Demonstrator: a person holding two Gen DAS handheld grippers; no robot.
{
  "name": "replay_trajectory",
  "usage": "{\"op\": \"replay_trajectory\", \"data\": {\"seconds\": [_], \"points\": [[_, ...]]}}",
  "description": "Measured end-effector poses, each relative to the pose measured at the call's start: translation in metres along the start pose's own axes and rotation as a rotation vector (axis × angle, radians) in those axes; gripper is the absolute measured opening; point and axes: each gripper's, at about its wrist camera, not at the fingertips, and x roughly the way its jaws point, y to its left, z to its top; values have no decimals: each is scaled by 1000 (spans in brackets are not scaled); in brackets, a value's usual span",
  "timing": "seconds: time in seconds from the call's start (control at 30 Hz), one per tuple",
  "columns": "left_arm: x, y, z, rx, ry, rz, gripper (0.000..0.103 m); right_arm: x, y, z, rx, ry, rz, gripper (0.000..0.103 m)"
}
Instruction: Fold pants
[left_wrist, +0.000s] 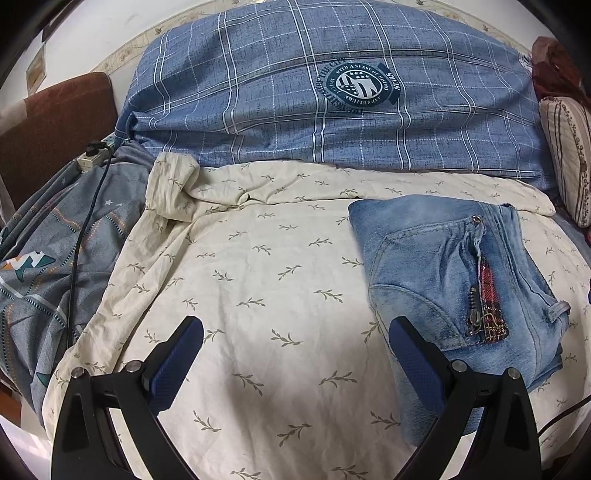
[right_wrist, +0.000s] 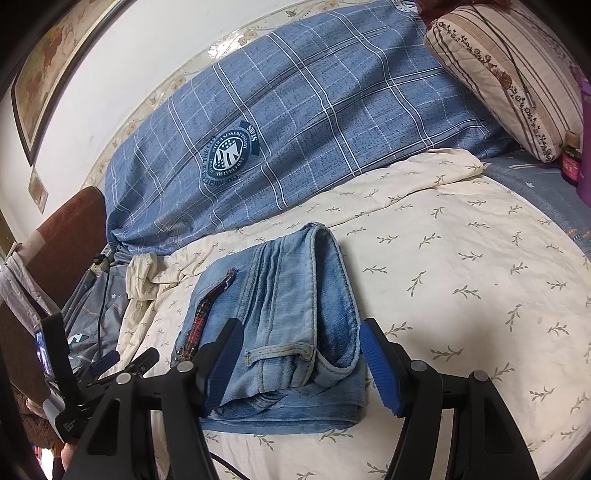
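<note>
While folded, pants (right_wrist: 280, 317) lie between right gripper's (right_wrist: 301, 363) parted jaws.

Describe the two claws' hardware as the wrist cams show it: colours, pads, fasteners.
Both match. The left claw has matte black angular finger arms with triangular cut-outs, round silver pivot pins, and dark blue finely ribbed pads. The right claw is the same build, its blue ribbed pads looking brighter. No cable is clearly attached to either. No sleeve is clearly visible.

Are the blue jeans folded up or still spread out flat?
Folded up. The jeans sit as a compact stacked bundle on the cream leaf-print sheet, with layers doubled over at the edge and no legs stretched out.
</note>
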Motion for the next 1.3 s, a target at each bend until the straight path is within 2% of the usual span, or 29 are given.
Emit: {"op": "replay_trajectory", "data": {"seconds": [0.23, 0.4, 0.77, 1.07, 1.2, 1.3], "points": [[1, -5, 0, 7, 10, 0, 100, -1, -2, 0, 1, 0, 1, 69], [6, -11, 2, 14, 31, -23, 100, -3, -2, 2, -1, -14, 44, 71], [11, -19, 13, 11, 11, -44, 100, 22, 10, 12, -68, -6, 10, 71], [10, -21, 13, 19, 6, -59, 100, 19, 29, 6, -152, -40, 17, 71], [9, -21, 11, 28, 6, -57, 100, 22, 37, -2, -190, -17, -13, 71], [9, -19, 9, 28, 11, -66, 100, 24, 31, 0, -160, -1, -15, 71]]}}
